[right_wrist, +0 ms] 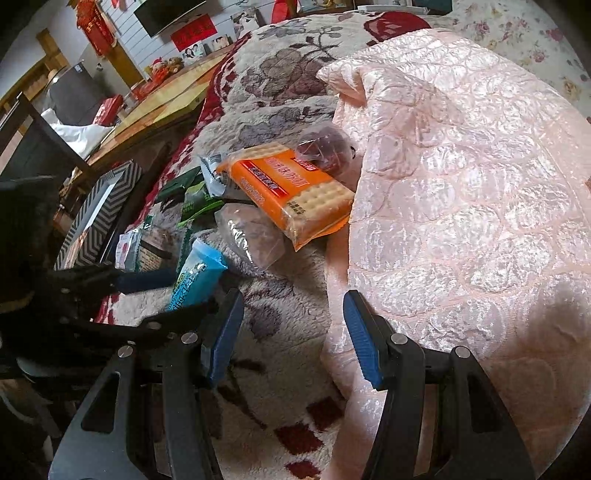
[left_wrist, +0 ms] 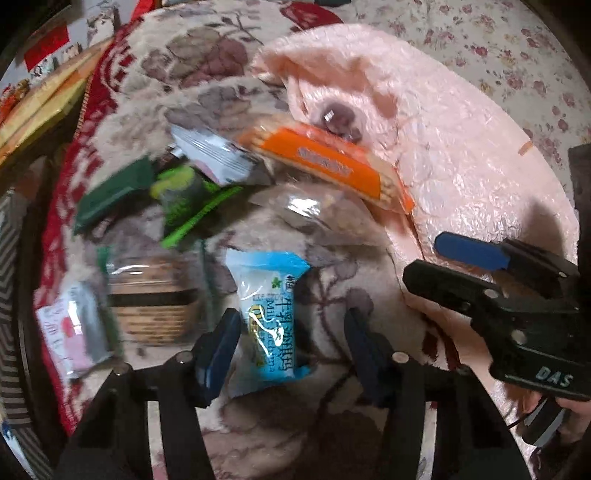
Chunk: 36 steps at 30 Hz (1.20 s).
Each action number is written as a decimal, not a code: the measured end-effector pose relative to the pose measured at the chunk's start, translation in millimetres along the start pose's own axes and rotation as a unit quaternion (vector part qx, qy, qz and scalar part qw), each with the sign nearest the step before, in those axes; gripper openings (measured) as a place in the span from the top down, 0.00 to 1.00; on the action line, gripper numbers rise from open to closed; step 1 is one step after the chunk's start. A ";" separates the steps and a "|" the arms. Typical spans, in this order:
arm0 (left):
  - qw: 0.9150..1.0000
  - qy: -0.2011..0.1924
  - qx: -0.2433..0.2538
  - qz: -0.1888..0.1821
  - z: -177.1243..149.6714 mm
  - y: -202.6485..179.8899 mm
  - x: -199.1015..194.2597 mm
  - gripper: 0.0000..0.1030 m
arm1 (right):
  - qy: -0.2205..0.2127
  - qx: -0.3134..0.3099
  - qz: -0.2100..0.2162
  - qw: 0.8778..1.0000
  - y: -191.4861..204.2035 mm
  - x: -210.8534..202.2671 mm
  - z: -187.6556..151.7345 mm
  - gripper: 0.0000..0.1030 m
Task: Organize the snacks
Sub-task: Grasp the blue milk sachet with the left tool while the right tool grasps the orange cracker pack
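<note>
Left gripper (left_wrist: 291,350) straddles the blue milk-candy packet (left_wrist: 267,314), pads seemingly not pressing; right gripper (right_wrist: 293,332) hangs apart, empty.

A bed spread with a plush floral blanket (right_wrist: 280,70) and a pink quilt (right_wrist: 461,192); beside it a wooden table (right_wrist: 166,99), white panelled wall (right_wrist: 129,33) with red hangings (right_wrist: 92,26).
</note>
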State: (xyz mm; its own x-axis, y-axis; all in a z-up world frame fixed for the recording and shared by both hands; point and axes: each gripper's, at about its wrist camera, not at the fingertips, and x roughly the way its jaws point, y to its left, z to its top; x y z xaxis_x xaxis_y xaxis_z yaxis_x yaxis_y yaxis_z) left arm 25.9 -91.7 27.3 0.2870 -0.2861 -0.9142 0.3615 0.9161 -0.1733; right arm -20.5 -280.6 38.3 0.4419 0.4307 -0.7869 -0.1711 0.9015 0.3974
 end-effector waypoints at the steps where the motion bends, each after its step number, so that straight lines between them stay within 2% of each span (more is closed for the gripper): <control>1: 1.000 0.005 -0.002 0.000 0.9 0.2 5.7 0.42 | 0.001 0.000 -0.001 1.000 -0.2 0.0 0.0 0.46; 2: 1.000 0.013 -0.010 0.000 1.8 2.6 12.4 0.42 | 0.001 -0.001 -0.002 1.000 0.3 0.1 0.0 0.46; 6: 0.999 0.002 -0.035 -0.014 4.3 10.3 12.0 0.46 | -0.005 -0.011 0.001 1.000 3.2 -0.6 6.8 0.46; 8: 1.000 0.002 -0.030 -0.001 2.8 11.0 8.6 0.65 | -0.010 -0.025 0.001 1.000 5.3 -1.1 17.7 0.46; 9: 1.000 0.001 -0.027 0.007 1.8 12.4 7.2 0.70 | -0.012 -0.033 0.001 0.999 6.3 -1.0 22.4 0.46; 11: 0.999 0.001 -0.035 -0.009 -0.6 18.6 4.6 0.70 | -0.018 -0.061 -0.003 0.998 10.1 0.9 38.3 0.44; 12: 0.999 0.001 -0.040 -0.013 -2.0 20.7 3.5 0.70 | -0.015 -0.078 -0.011 0.997 11.7 5.3 49.6 0.38; 15: 0.999 -0.003 -0.042 -0.007 -5.5 22.1 -0.6 0.70 | -0.005 -0.099 -0.006 0.995 10.2 16.5 71.2 0.36; 17: 0.999 -0.003 -0.042 -0.003 -8.0 22.0 -1.4 0.70 | 0.026 -0.109 0.012 0.994 7.6 33.2 84.2 0.35; 21: 0.999 -0.002 -0.044 -0.003 -10.4 23.4 0.0 0.70 | 0.074 -0.125 0.026 0.989 6.1 59.2 93.5 0.35; 26: 0.999 -0.002 -0.042 0.001 -8.8 21.9 2.7 0.70 | 0.087 -0.109 0.049 0.989 4.1 86.1 103.1 0.35; 28: 0.999 -0.002 -0.047 -0.004 -7.6 23.5 4.1 0.70 | 0.094 -0.126 0.039 0.987 9.1 96.6 102.8 0.35; 32: 0.998 -0.004 -0.057 -0.012 -8.5 26.9 3.4 0.70 | 0.071 -0.139 0.025 0.987 14.6 87.5 97.6 0.45; 36: 0.999 -0.008 -0.052 -0.003 -12.8 24.7 -1.7 0.71 | 0.032 -0.136 0.020 0.990 19.4 60.6 84.0 0.47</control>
State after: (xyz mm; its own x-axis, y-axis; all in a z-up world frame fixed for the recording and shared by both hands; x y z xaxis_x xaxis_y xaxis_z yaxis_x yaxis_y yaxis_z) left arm 23.0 -65.0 19.9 0.2999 -0.2956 -0.9070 0.2686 0.9385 -0.2170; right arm 76.9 -240.4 38.0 0.3751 0.4599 -0.8049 -0.4211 0.8580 0.2941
